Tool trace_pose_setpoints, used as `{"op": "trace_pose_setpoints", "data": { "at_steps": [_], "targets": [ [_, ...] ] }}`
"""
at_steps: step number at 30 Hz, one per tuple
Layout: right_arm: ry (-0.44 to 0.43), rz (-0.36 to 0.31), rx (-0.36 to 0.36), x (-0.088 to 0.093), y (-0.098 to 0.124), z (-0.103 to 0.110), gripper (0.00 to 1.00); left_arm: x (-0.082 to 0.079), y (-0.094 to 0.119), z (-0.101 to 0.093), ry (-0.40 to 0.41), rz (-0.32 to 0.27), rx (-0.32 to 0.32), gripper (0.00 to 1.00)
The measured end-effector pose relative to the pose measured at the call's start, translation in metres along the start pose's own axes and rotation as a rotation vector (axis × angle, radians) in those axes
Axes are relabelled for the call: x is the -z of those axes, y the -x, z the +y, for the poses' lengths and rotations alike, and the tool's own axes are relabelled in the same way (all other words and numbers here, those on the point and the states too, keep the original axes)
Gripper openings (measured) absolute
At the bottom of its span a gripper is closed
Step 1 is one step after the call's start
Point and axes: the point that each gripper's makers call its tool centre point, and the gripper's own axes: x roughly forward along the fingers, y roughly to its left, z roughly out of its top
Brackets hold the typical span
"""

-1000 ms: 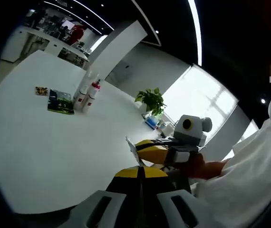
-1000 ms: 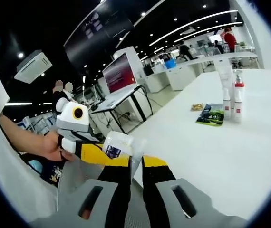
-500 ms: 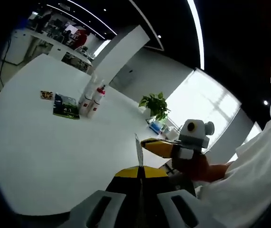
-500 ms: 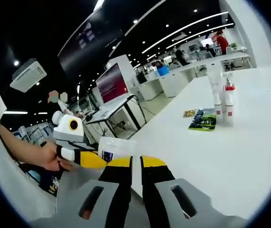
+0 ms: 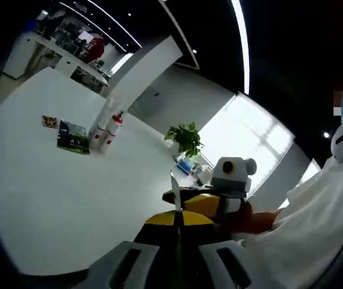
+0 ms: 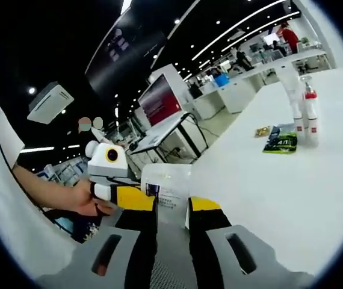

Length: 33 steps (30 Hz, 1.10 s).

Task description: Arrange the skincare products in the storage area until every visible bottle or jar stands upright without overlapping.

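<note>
Two bottles [image 6: 304, 114] already stand upright far across the tabletop [image 6: 292, 192]. Right tongs [image 6: 172, 211] pinch a clear bottle [image 6: 166, 192], unplaced; left tongs [image 5: 177, 218] press together on it.

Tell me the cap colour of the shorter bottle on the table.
Red, on the bottle; clearest in the right gripper view.

Bare table [image 5: 51, 192] before distant bottles [image 5: 102, 131]
</note>
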Motion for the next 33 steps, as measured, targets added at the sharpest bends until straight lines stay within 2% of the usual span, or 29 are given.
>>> {"op": "trace_pose_setpoints", "data": {
  "at_steps": [1, 16, 26, 33],
  "targets": [
    [0.024, -0.009, -0.001, -0.001, 0.001, 0.0, 0.15, 0.0, -0.001, 0.0, 0.006, -0.002, 0.0, 0.01],
    [0.048, -0.004, 0.026, -0.001, 0.003, -0.004, 0.04, 0.0, 0.002, 0.014, 0.042, 0.005, -0.04, 0.02],
    [0.036, -0.013, 0.019, -0.003, 0.005, -0.003, 0.0, 0.002, -0.001, 0.009, 0.09, 0.011, -0.018, 0.03],
    [0.025, -0.057, -0.012, -0.011, 0.01, 0.004, 0.0, 0.006, -0.004, 0.004, 0.119, 0.036, 0.005, 0.04]
  ]
}}
